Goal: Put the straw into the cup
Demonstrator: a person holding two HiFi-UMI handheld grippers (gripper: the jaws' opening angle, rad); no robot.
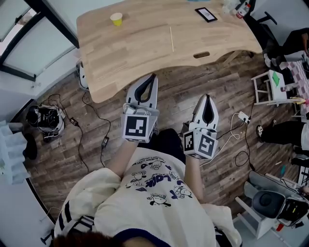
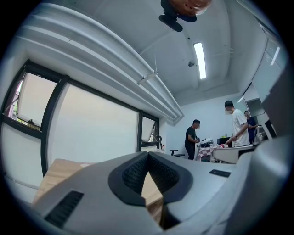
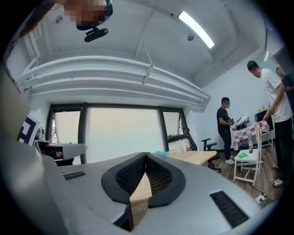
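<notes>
A small yellow cup stands upright near the far left of the wooden table. A thin pale straw lies flat near the table's middle, well to the right of the cup. My left gripper is shut and empty, its tip just over the table's near edge. My right gripper is also shut and empty, above the floor short of the table. In the left gripper view the left gripper has its pads touching at the tip. The right gripper looks the same. Neither gripper view shows the cup or the straw.
A black flat device and some bottles sit at the table's far right. Cables trail on the wood floor. A white rack and a chair stand at the right. People stand in the background.
</notes>
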